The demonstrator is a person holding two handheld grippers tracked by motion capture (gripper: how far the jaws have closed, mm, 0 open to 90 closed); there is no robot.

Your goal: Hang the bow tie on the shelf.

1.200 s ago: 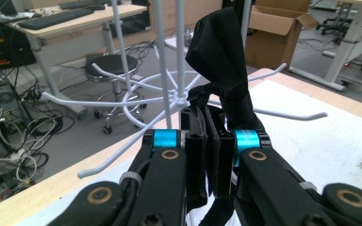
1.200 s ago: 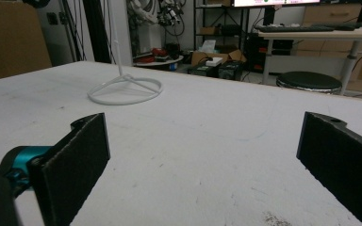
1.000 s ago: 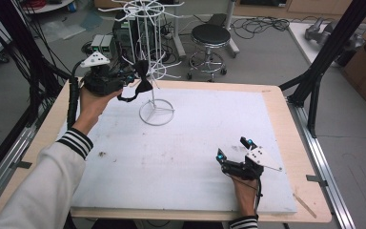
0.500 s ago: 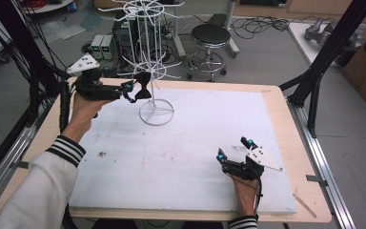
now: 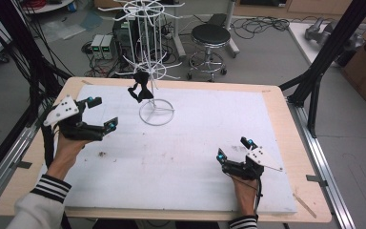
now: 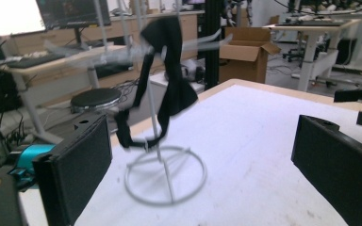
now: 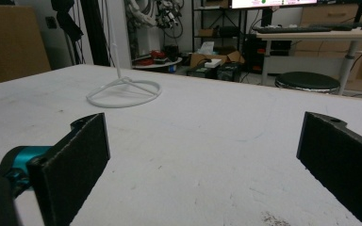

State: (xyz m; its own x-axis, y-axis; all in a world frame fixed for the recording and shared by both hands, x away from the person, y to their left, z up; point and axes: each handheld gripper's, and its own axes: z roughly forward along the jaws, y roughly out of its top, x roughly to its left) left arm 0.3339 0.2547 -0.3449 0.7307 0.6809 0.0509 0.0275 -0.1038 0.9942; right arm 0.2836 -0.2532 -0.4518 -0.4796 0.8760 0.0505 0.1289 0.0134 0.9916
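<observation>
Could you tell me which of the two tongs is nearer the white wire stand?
The left tongs, beside the stand with the black strap; the right tongs sit near the table's front.

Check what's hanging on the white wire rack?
One black cloth item hangs on a lower arm of the white wire rack; the other arms look bare. Blur hides how it is hooked.

— How is the scene lit?
— Even, bright overhead light is cast; faint shadows are seen on the white tabletop (image 5: 209, 143).
— Any blur?
— The wire stand (image 6: 162, 155) and the black cloth (image 6: 169, 70) are smeared by motion in the left gripper view.
</observation>
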